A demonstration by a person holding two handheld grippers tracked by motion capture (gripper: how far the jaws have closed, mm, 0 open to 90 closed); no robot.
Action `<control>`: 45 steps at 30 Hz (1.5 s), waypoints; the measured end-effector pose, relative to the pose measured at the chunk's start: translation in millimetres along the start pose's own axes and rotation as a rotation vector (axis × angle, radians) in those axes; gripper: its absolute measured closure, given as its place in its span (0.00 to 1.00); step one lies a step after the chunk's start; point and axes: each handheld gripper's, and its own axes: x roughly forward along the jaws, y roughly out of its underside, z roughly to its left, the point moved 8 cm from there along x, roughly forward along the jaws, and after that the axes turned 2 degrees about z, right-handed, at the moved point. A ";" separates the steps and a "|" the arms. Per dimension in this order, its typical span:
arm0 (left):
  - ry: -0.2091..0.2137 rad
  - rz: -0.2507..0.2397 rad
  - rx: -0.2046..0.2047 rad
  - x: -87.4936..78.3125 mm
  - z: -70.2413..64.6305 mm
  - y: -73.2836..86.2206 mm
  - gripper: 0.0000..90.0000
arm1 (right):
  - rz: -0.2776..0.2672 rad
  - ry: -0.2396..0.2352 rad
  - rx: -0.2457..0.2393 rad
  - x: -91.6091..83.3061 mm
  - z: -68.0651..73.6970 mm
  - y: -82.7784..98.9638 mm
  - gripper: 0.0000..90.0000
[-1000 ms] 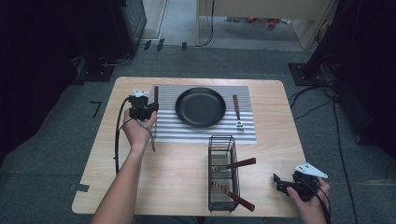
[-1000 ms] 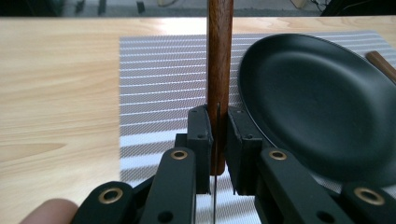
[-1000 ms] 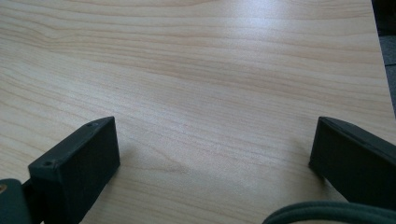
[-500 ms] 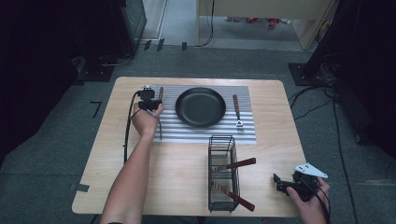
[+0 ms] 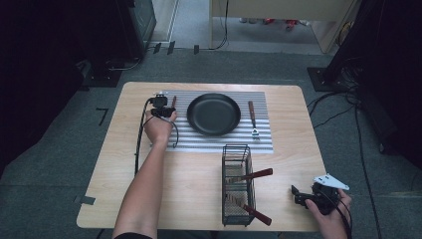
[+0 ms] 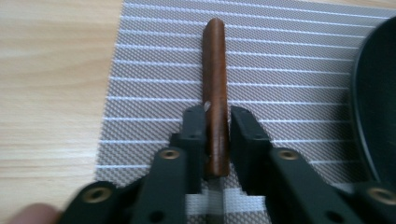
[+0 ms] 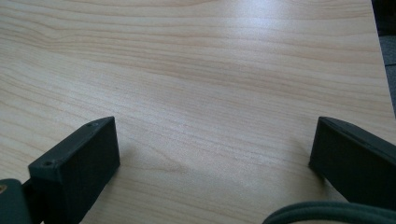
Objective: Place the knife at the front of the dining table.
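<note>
**Left gripper view: jaws loosening beside a wooden handle on the mat**

Left gripper view: the left gripper (image 6: 217, 123) sits low over the striped placemat (image 6: 289, 60), its two black jaws flanking a brown wooden handle (image 6: 215, 88) that lies flat on the mat. The jaws have just been opening; a thin gap shows on each side of the handle, so they no longer press on it. The black pan (image 6: 376, 98) edges in at the right.

High view: the left gripper (image 5: 161, 110) rests at the placemat's (image 5: 219, 142) left edge, the handle (image 5: 173, 102) just beside the pan (image 5: 214, 114). A fork (image 5: 253, 118) lies right of the pan. A wire basket (image 5: 238, 184) holds two more wooden-handled utensils. The right gripper (image 5: 304, 196) lies near the counter's (image 5: 119, 164) front right corner.

Right gripper view: the right gripper (image 7: 212, 151) has its jaws spread wide over bare counter (image 7: 196, 70), nothing between them.
</note>
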 end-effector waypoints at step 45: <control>0.078 -0.022 -0.007 -43.2 -6.0 -0.7 0.44 | 0.000 0.000 0.000 0.0 0.0 0.0 0.01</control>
